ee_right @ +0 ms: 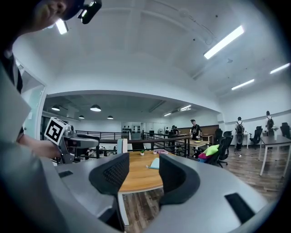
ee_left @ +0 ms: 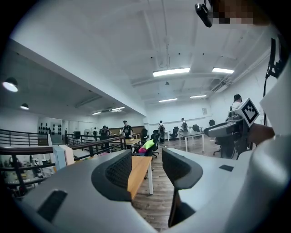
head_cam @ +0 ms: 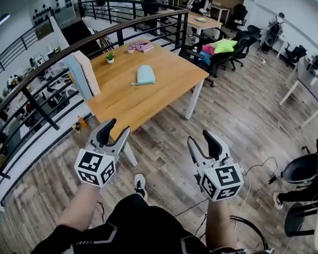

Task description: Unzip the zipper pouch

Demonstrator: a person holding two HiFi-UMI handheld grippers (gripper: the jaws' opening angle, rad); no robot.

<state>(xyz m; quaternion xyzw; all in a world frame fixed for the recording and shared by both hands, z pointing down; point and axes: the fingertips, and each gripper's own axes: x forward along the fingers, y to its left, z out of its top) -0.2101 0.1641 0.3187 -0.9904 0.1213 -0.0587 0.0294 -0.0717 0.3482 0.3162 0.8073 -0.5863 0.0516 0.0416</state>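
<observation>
A light teal zipper pouch (head_cam: 145, 75) lies flat near the middle of the wooden table (head_cam: 123, 100), seen small in the right gripper view as the pouch (ee_right: 155, 163). I hold both grippers in front of my body, well short of the table. My left gripper (head_cam: 114, 132) is open and empty, its jaws framing the table edge (ee_left: 138, 170). My right gripper (head_cam: 203, 142) is also open with nothing between its jaws. Each gripper shows in the other's view: the right gripper (ee_left: 229, 129) and the left gripper (ee_right: 75, 142).
A small potted plant (head_cam: 110, 57) and a pink item (head_cam: 140, 46) sit at the table's far end. A black railing (head_cam: 72, 48) runs along the table's left side. Office chairs with a green cushion (head_cam: 224, 45) stand beyond the table. Wooden floor lies between me and the table.
</observation>
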